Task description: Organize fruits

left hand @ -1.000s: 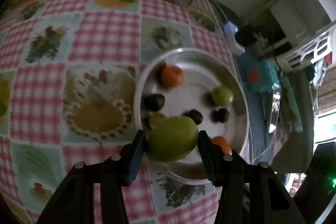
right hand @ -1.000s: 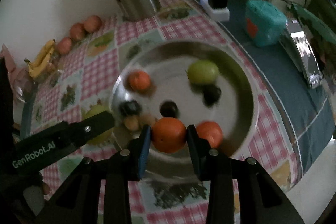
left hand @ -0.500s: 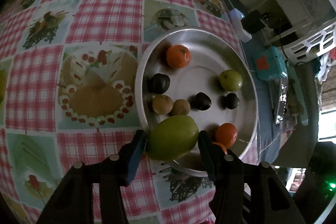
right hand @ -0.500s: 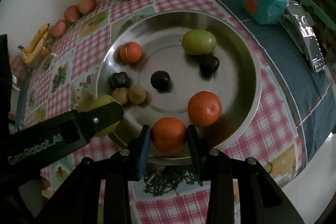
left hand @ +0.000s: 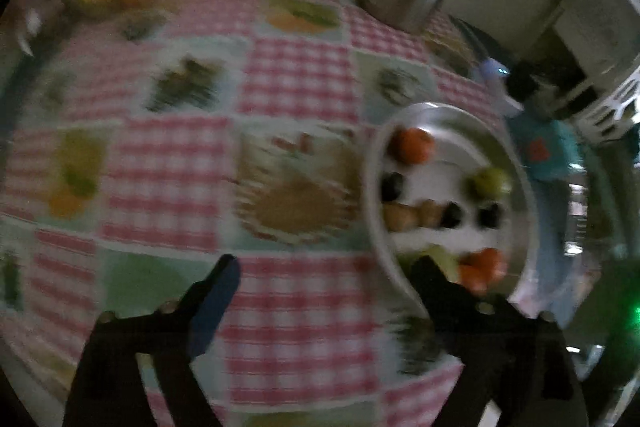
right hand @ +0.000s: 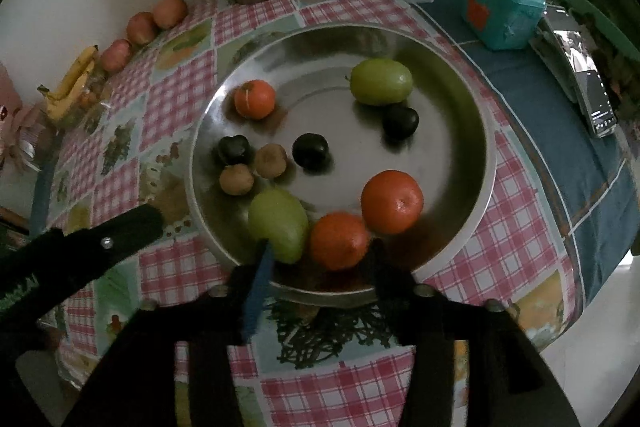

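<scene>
While my right tool (right hand: 320, 259) is standing spread and holding nothing, the near orange (right hand: 339, 240) is sitting loose between its fingers at the front of the steel plate (right hand: 476, 107), touching the green mango (right hand: 279, 219) on its left. My left tool (left hand: 324, 275) is also gaping wide with nothing in it, hovering over the checked cloth on the desk (left hand: 296, 87), well left of the plate (left hand: 520, 179); that view is blurring.
</scene>
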{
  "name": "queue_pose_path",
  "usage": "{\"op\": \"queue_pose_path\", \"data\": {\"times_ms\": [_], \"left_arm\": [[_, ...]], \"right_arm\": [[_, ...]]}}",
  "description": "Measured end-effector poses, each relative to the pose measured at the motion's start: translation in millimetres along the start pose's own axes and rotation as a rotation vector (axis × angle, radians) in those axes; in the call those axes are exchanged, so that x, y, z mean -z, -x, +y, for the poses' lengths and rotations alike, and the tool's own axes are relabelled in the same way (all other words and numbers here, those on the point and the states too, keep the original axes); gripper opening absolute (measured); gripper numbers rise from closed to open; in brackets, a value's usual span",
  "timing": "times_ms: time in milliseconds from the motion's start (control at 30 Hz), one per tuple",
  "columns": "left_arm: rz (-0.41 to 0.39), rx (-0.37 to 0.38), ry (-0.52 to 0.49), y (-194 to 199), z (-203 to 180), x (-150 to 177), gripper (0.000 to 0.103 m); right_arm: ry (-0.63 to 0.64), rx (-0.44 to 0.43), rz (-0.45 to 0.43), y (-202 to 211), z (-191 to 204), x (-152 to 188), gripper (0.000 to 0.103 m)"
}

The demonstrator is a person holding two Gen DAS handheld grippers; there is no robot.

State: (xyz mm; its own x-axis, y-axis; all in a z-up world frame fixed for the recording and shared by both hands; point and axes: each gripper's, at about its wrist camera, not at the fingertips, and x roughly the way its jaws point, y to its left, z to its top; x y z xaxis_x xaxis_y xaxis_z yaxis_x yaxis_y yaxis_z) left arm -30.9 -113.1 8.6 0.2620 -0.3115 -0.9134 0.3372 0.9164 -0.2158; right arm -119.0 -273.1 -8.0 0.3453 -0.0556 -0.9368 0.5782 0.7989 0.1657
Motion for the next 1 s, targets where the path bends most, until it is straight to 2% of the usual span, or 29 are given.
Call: {"op": "queue_pose_path", "data": {"times_ms": [100,167,200,367,500,567,667,1000], "left_arm": [[-0.065,-0.077,-0.016,16,12,3,0.095],[-0.09,-0.096,-0.021,24,18,7,0.095],[-0.1,-0.106,-0.018,29,20,8,0.095],[-0.103,-0.195,0.011,39,27,21,0.095],[-0.077,-0.177,0.058,39,39,30,0.095],[-0.055,-0.191,0.069,39,43,34,0.095],[-0.048,-0.242,0.071,39,43,36,0.095],[-0.029,-0.247,0.066,37,44,37,0.095]], "right_arm": [[0.014,-0.016,-0.02,5,4,2,0.061],[0.026,-0.026,-0.034,9,7,4,0.08],[0.033,-0.032,-0.041,10,9,5,0.083],[0.059,-0.045,-0.054,15,17,10,0.085],[0.072,-0.037,-0.087,25,19,14,0.088],[0.079,-0.033,-0.1,28,21,15,0.088],[0.091,-0.034,-0.11,31,24,16,0.088],[0.125,-0.011,-0.133,36,32,19,0.088]]}}
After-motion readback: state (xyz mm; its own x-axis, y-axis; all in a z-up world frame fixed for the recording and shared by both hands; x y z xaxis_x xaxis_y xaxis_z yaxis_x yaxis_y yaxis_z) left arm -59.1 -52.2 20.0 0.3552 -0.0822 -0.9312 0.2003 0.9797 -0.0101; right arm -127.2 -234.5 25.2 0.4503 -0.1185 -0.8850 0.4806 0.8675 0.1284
